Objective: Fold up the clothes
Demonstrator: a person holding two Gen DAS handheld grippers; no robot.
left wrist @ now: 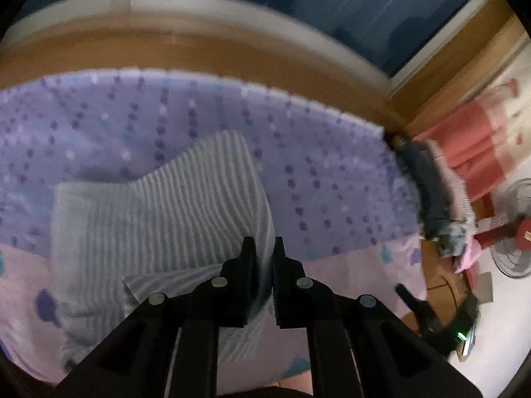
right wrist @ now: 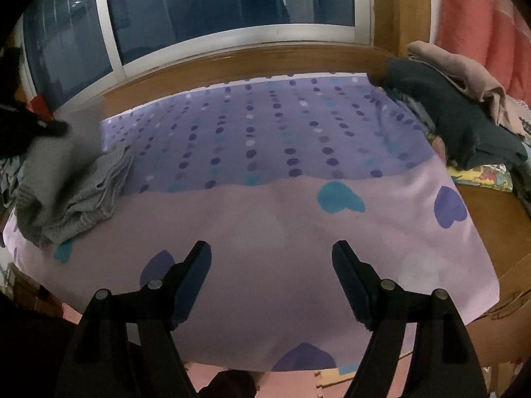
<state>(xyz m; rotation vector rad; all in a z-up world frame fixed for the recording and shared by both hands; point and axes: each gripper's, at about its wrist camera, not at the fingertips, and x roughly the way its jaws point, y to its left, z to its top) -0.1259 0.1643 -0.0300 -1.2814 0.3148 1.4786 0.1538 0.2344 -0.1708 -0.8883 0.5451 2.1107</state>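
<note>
Nearby, a clothes pile (right wrist: pixel 464 122) sits beside the purple bedsheet (right wrist: pixel 265 219). Left gripper (left wrist: pixel 264 248), jaws barely apart, tilts over the striped garment (left wrist: pixel 166 205); whether it pinches cloth is unclear. Right gripper (right wrist: pixel 272 252) tilts down, jaws wide, empty.

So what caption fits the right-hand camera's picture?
Open right gripper above a purple sheet, grey striped garment at left.

Dim indoor light, dark window (right wrist: pixel 232 3) (night outside), motion blur, heavy fisheye bending at the edges.
</note>
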